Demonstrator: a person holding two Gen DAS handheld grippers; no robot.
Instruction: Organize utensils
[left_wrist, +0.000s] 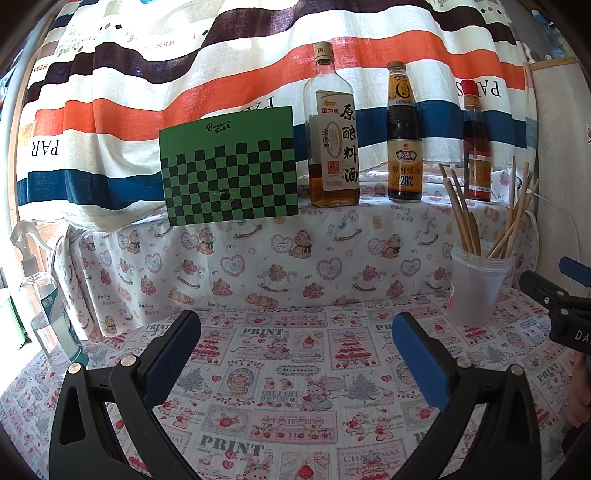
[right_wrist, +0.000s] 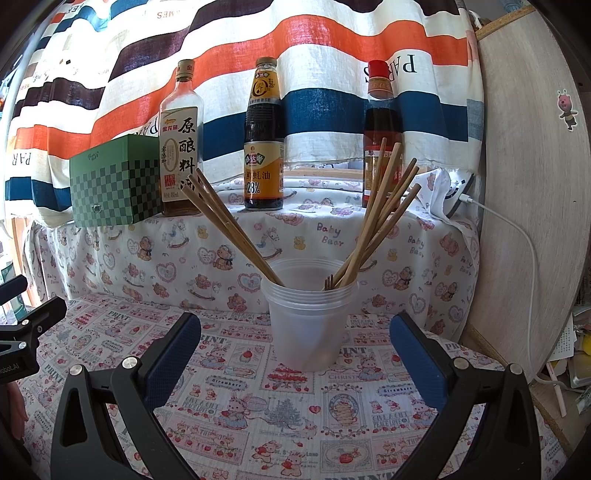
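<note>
Both grippers, left (left_wrist: 295, 350) and right (right_wrist: 295, 350), hover over the tabletop (left_wrist: 280, 398) with jaws spread wide, holding nothing. Chopsticks (right_wrist: 373, 221) stand fanned in the cup (right_wrist: 310, 325), centred ahead of the right gripper, below the bottles (right_wrist: 264, 147).

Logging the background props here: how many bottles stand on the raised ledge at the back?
3, in a row right of the green box: a clear bottle, a dark bottle in the middle, and a red-capped bottle behind the chopsticks.
</note>
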